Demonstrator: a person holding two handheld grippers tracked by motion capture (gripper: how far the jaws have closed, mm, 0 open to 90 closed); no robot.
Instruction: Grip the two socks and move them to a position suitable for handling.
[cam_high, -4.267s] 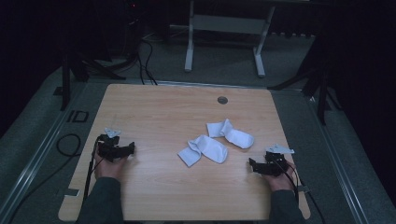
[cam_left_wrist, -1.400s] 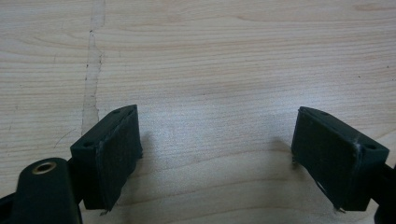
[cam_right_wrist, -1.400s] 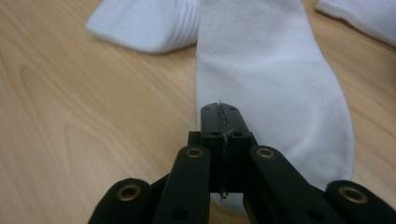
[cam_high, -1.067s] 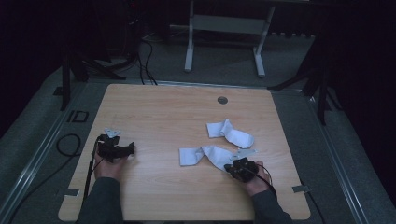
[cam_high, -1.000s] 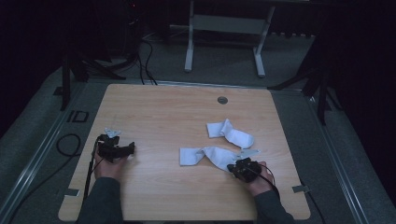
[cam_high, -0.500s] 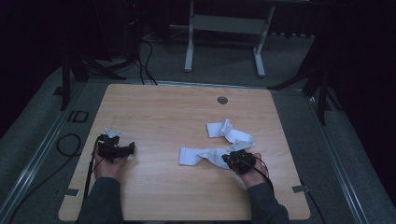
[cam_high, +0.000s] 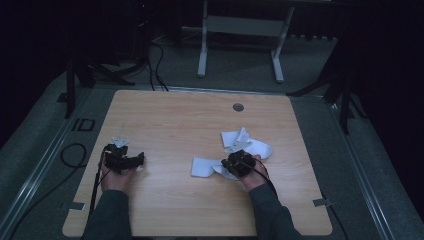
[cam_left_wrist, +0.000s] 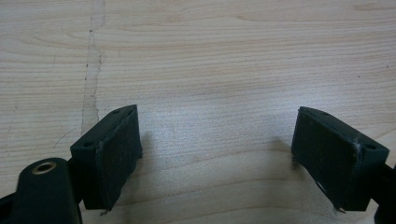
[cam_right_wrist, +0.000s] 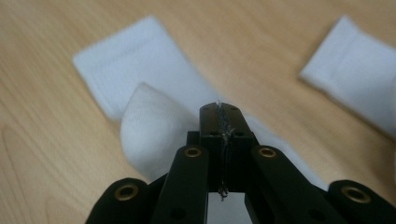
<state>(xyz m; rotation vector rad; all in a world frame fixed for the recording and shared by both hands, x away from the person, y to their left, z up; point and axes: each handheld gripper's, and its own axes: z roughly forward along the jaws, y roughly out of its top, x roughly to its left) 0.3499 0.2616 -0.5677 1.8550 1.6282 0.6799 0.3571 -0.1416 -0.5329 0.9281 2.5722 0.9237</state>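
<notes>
Right gripper (cam_right_wrist: 219, 109) black jaws pinched on soft white ribbed sock (cam_right_wrist: 154, 126), pale woodgrain table (cam_right_wrist: 42, 154).

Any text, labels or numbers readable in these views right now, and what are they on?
"ID": dark letters on the grey floor beside the table's left edge, in the high view.
Socks: plain white, no brand or label to be seen.
Gripper pads: plain black, no markings.
Nothing else reads as text.
</notes>
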